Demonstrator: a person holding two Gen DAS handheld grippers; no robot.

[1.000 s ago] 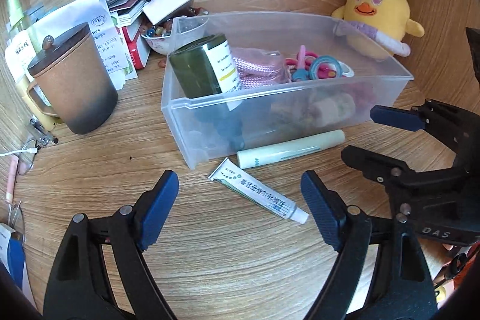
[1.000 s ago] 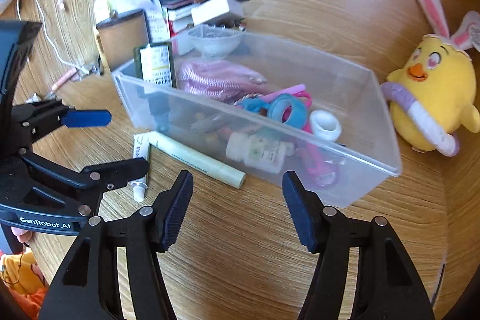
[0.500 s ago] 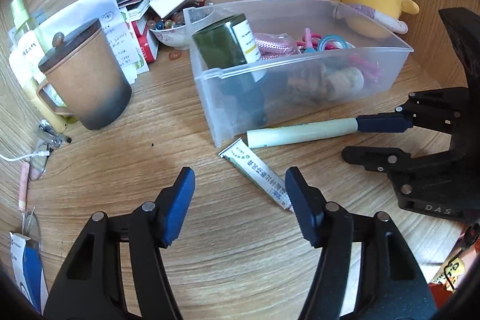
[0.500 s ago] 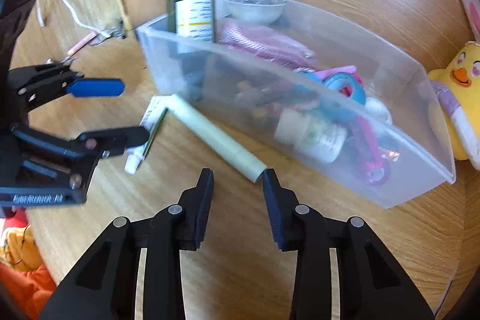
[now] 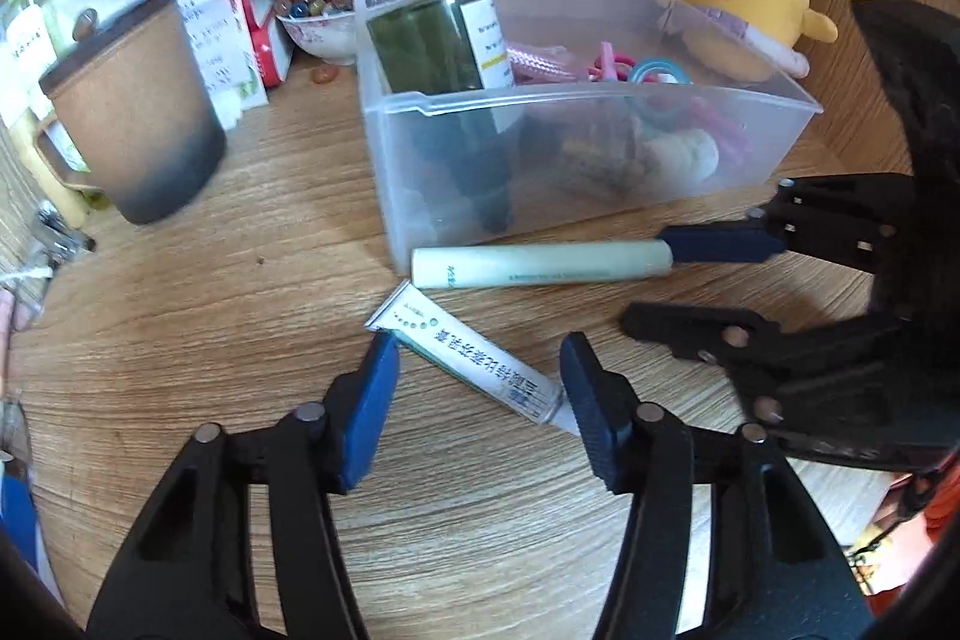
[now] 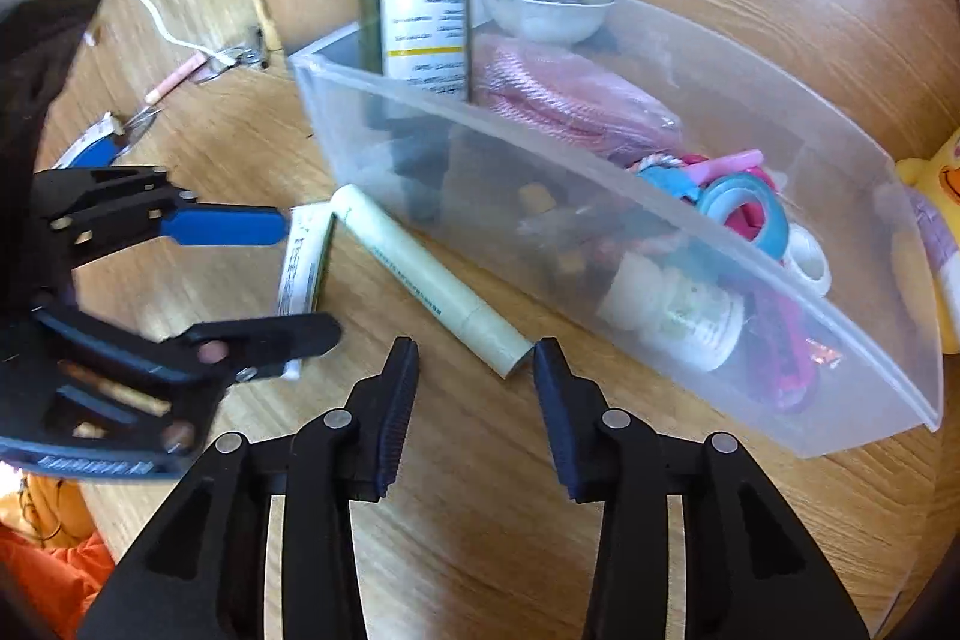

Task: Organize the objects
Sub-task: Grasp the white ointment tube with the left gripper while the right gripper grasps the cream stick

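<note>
Two handheld grippers poised over two tubes beside a clear plastic bin [image 5: 600, 142] on a wooden table [image 5: 240, 232].

Left gripper [image 5: 480, 388] spread wide, straddling a small white ointment tube [image 5: 474, 361] lying diagonally, gripping nothing. Right gripper [image 6: 474, 370] partly open, framing the near end of a pale green tube [image 6: 432, 289], not clamped. Green tube flat against the bin's front wall, ointment tube just beside it. Brown lidded mug [image 5: 129, 118] and yellow plush chick [image 5: 744, 10] nearby.
</note>
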